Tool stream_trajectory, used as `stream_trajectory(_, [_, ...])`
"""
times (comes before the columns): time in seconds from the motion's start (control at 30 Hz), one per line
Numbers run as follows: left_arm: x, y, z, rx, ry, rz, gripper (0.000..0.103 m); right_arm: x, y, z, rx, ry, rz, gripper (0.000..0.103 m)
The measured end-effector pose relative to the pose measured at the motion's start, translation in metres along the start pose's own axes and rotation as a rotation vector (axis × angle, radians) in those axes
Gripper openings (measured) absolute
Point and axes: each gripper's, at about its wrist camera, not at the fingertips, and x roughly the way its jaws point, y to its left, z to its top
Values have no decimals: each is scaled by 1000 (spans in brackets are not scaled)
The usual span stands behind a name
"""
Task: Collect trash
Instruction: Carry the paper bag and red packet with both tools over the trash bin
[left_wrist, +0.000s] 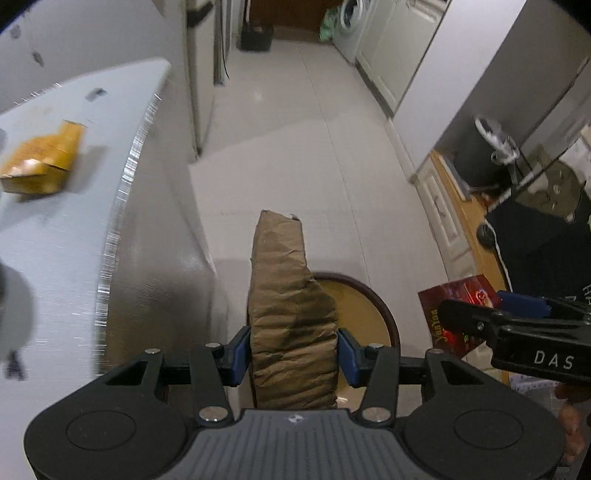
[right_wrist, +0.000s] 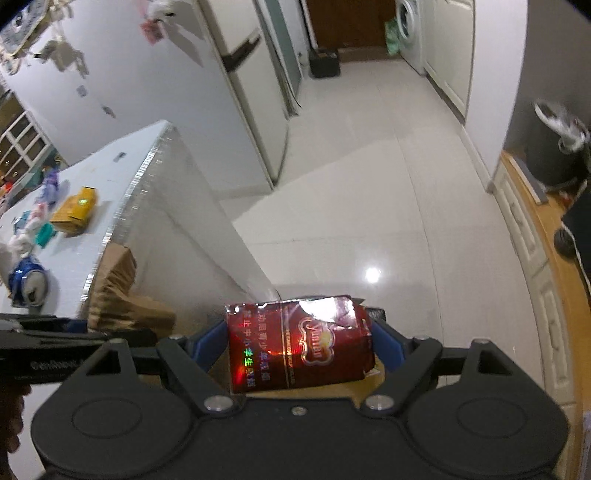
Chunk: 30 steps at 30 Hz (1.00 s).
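Note:
My left gripper (left_wrist: 293, 350) is shut on a crumpled brown paper bag (left_wrist: 291, 306) and holds it above a round bin with a dark rim (left_wrist: 384, 314) on the floor. My right gripper (right_wrist: 299, 343) is shut on a torn red cigarette pack (right_wrist: 299, 347), to the right of the left gripper and over the same bin. The red pack also shows in the left wrist view (left_wrist: 458, 306), and the brown bag in the right wrist view (right_wrist: 122, 295). A yellow box (left_wrist: 44, 162) lies on the white table (left_wrist: 74, 258) to the left.
The table also holds a blue and white item (right_wrist: 26, 284) and several small bits of litter (right_wrist: 40, 221). A fridge (right_wrist: 255, 103) stands behind it. A tiled floor (left_wrist: 295, 129) runs to a washing machine (left_wrist: 351, 22). A wooden counter (right_wrist: 554, 295) is on the right.

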Motion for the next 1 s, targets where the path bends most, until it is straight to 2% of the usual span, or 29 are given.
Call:
stream_trajectory(0.3, [80, -20, 1, 5, 126, -32, 52, 55, -40, -7, 91, 90, 16, 85])
stream_trajectory(0.6, [152, -17, -8, 8, 183, -47, 52, 124, -65, -23, 233, 178, 54, 85])
stream_trajectory(0.8, [192, -8, -18, 2, 211, -56, 53, 172, -94, -45, 391, 264, 38, 85])
stream_trajectory(1.0, [224, 2, -27, -17, 233, -47, 53, 205, -110, -61, 494, 299, 51, 85])
